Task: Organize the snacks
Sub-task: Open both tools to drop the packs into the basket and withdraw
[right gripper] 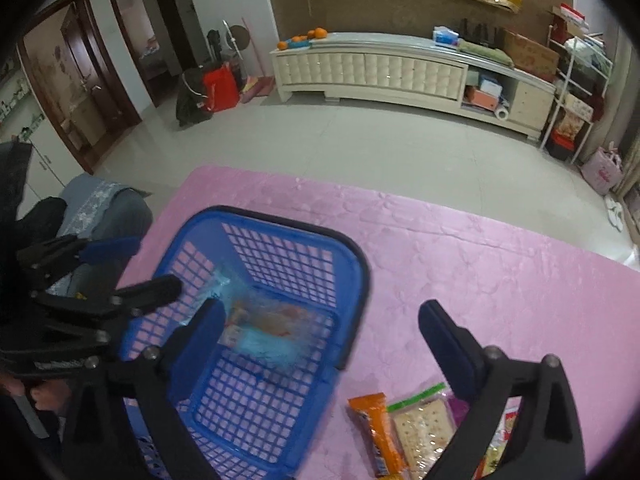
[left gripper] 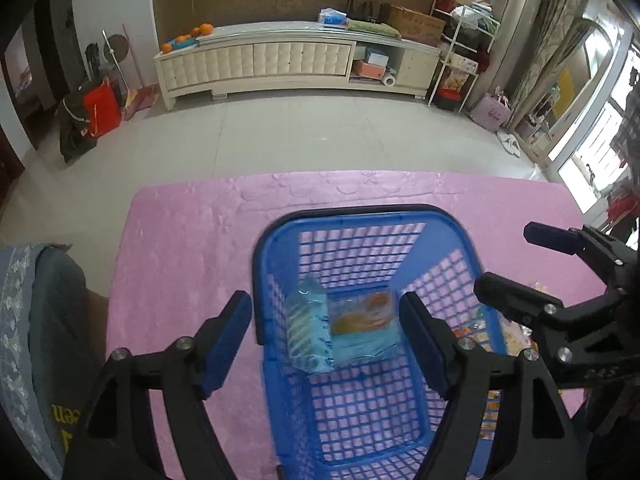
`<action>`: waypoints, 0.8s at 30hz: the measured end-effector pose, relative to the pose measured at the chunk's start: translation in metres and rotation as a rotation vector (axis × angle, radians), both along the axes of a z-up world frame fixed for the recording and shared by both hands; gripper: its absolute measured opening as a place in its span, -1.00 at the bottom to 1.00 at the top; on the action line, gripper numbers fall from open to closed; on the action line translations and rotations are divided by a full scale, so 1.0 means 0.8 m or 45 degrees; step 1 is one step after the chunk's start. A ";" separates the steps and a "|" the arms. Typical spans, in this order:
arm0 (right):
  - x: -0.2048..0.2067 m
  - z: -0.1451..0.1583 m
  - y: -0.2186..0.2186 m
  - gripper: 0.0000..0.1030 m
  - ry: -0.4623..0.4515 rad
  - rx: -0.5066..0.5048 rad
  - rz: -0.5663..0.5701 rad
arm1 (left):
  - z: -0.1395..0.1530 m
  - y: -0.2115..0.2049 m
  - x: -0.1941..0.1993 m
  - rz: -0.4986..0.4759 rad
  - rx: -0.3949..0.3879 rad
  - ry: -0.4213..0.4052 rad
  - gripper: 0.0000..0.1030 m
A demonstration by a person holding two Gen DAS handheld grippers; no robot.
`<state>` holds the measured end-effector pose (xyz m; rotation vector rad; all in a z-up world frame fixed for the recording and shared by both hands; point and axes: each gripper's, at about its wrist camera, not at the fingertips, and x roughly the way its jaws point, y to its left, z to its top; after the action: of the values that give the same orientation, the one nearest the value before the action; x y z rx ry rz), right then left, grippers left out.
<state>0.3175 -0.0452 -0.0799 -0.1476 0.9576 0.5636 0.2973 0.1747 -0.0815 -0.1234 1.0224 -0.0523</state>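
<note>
Both the left hand-held gripper (left gripper: 326,334) and the right hand-held gripper (right gripper: 320,334) stand spread, holding nothing. A light-blue snack packet (left gripper: 352,328) lies in the blue basket (left gripper: 440,220). An orange snack bar (right gripper: 376,436) rests on the pink surface (right gripper: 460,264).

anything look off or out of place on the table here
Nothing damaged or spilled. The light blue snack packet lies in the blue basket, while the orange packet and cracker pack lie loose on the pink tablecloth.
</note>
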 end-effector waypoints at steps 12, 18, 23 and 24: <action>-0.038 0.032 -0.038 0.93 -0.008 0.002 -0.015 | 0.028 -0.033 -0.051 -0.048 0.014 -0.010 0.44; -0.067 0.053 -0.061 0.93 -0.024 0.010 -0.032 | 0.045 -0.056 -0.088 -0.055 0.032 -0.040 0.50; -0.097 0.067 -0.088 0.93 -0.039 0.030 -0.055 | 0.061 -0.077 -0.114 -0.078 0.011 -0.072 0.52; -0.100 0.069 -0.092 0.93 -0.043 0.036 -0.059 | 0.064 -0.083 -0.119 -0.088 0.013 -0.079 0.52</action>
<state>0.2376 -0.1192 -0.0246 -0.1095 0.9175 0.5304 0.2023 0.1082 -0.0306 -0.0765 0.9645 -0.1129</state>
